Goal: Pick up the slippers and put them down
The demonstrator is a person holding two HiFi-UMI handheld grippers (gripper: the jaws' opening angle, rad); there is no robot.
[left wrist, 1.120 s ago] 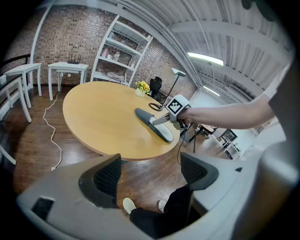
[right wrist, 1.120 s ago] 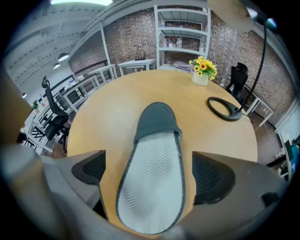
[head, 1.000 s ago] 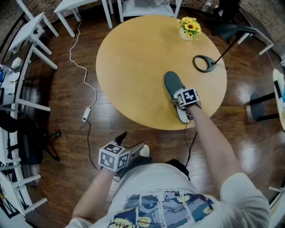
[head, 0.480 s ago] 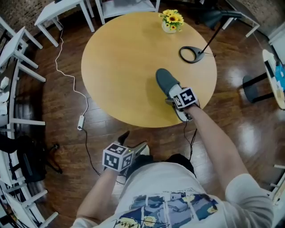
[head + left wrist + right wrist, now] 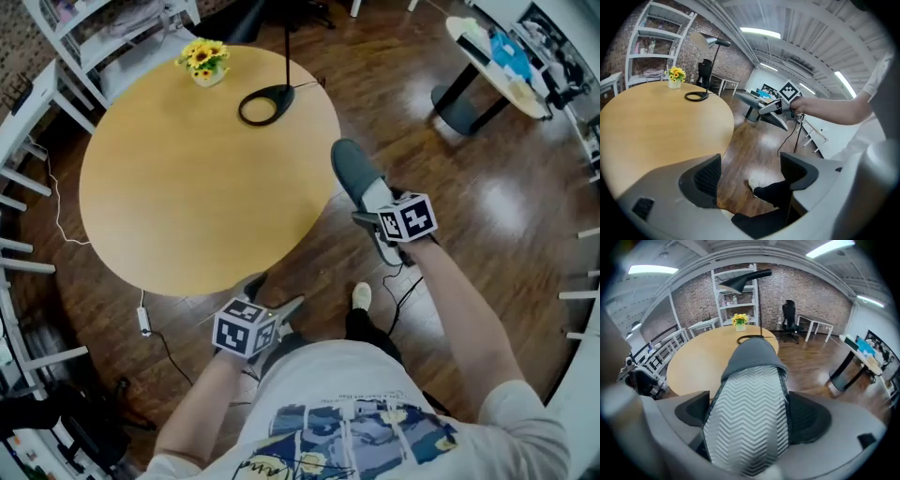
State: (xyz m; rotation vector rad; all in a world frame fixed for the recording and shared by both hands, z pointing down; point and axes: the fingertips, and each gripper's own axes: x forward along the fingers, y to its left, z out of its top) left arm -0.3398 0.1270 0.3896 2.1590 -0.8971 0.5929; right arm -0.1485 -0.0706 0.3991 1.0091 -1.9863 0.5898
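Right hand-held gripper [image 5: 373, 223] clamps the slipper [image 5: 354, 171] by its heel, mid-frame, over the floor just right of the table [image 5: 178, 197], presumably carrying it to a set-down spot. Left hand-held gripper [image 5: 275, 296] hangs released, empty.

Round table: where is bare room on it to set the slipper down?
The round table is bare from the lamp base and flower pot to its near edge. Only that far rim is crowded. The slipper hangs over the floor in the right hand-held gripper.
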